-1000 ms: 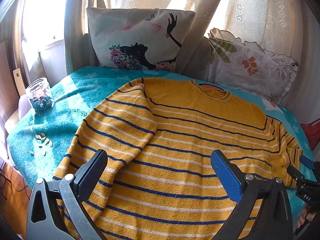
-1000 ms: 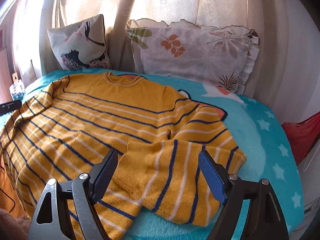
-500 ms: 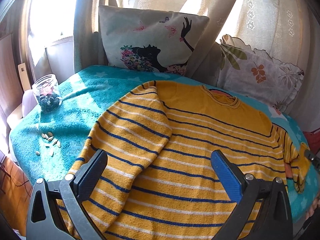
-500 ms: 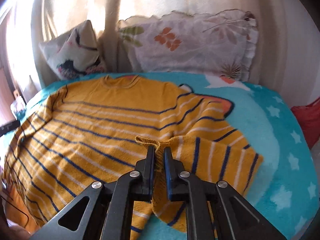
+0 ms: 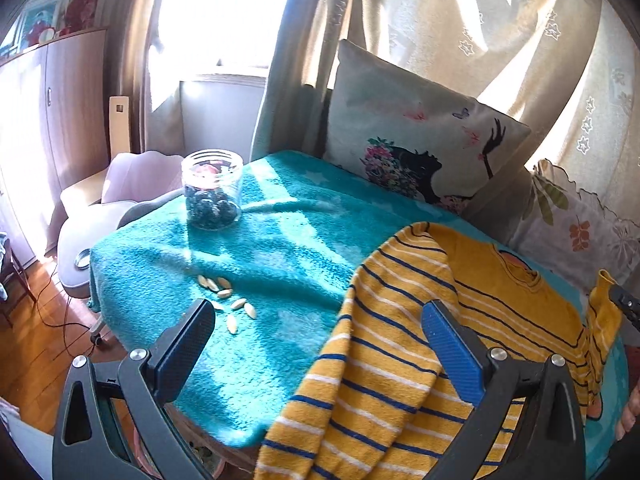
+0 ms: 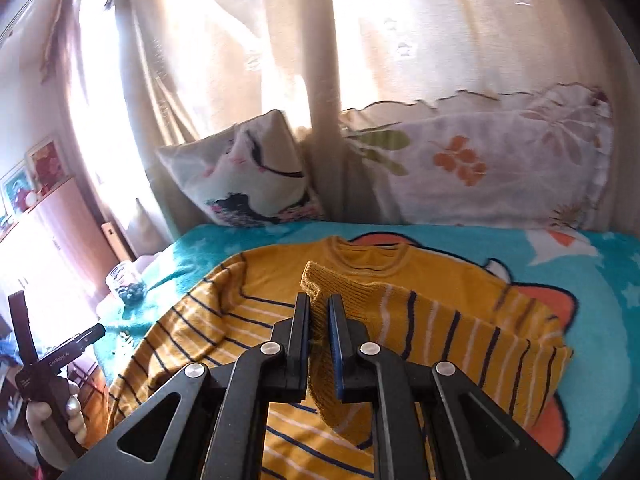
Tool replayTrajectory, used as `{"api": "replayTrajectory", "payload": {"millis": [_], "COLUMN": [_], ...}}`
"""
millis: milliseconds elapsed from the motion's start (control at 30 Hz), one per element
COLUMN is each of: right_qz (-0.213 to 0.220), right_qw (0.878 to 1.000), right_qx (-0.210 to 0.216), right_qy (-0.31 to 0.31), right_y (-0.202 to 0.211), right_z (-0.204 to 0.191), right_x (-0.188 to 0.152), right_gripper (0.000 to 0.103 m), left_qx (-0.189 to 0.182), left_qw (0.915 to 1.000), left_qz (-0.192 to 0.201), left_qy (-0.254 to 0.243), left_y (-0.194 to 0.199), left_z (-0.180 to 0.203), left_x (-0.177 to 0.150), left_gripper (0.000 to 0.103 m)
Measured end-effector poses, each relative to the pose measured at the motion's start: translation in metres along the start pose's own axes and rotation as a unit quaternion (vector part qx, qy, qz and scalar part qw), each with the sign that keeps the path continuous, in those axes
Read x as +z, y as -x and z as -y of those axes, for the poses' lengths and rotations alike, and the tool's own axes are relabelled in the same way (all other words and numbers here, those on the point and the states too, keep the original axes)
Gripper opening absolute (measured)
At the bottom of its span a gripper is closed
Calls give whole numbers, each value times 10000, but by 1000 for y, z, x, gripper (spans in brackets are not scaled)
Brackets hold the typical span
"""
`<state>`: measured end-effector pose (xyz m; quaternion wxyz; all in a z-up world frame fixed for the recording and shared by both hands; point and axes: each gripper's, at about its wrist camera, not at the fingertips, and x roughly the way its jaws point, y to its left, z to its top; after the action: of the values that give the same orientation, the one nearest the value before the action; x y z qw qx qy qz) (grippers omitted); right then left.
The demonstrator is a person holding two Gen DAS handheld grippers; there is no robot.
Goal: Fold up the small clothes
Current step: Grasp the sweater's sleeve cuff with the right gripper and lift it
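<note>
A yellow sweater with blue and white stripes [image 5: 404, 344] lies face up on a teal blanket [image 5: 280, 248]. Its left sleeve [image 5: 352, 392] is folded in and hangs over the front edge. My left gripper [image 5: 316, 344] is open and empty above the blanket's front left, beside that sleeve. My right gripper [image 6: 319, 332] is shut on the cuff of the right sleeve [image 6: 452, 332] and holds it lifted over the sweater's body [image 6: 248, 320]. The raised cuff also shows in the left wrist view [image 5: 604, 304].
A glass jar of dark beads [image 5: 212, 190] stands at the blanket's far left corner. Several pale seeds [image 5: 228, 296] lie in front of it. Two printed pillows [image 5: 416, 152] [image 6: 492, 172] lean against curtains at the back. A chair [image 5: 116, 200] stands left.
My right gripper shut on the right sleeve's cuff, then lifted it up and inward over the sweater. My left gripper stayed open and swung left toward the jar side.
</note>
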<state>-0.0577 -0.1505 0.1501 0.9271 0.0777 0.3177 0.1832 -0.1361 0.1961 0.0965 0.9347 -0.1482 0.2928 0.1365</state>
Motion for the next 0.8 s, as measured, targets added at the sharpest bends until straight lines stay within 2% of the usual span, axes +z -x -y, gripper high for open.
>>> {"api": "replayTrajectory", "payload": {"millis": [167,233,333,533,633,667,700,733,800], "right_qz": [-632,-836,-917,-1081,-1267,-1359,-1437,-1440,-1321], "right_qw": [9959,9939,9938,9930,9904,9890,9881,9880,9889], "right_qx": [539,478,284,81,251,358,349,331,464], "right_qy": [367,538,566,473,502,457,432,441,486], "right_y": [-87,-117,-155,-214,-237,-243,-247,-245,-227], "right_z": [-57,-73,-84,-93,-100,-101,-102,-104,-110], "right_x": [-7,-14,-12,6,6,5,5,5,4], "right_gripper": [9,9,9,10,15,19,29,32,41], "left_qx": [302,413,507,425,385,392,407,440,549], "left_qw": [9992,9987,9980,9981,9981,9980,9979,9976,9967], "left_qz": [1,-30,-94,-237,-266,-267,-269,-267,-258], "left_qy": [250,311,370,387,406,416,429,455,542], "left_y": [2,1,-2,-10,-11,-10,-9,-8,-8], "left_z": [-34,-44,-54,-55,-56,-58,-61,-65,-75], "left_x": [1,1,-3,-7,-7,-7,-8,-8,-8], "left_gripper": [103,103,103,103,103,103,103,103,103]}}
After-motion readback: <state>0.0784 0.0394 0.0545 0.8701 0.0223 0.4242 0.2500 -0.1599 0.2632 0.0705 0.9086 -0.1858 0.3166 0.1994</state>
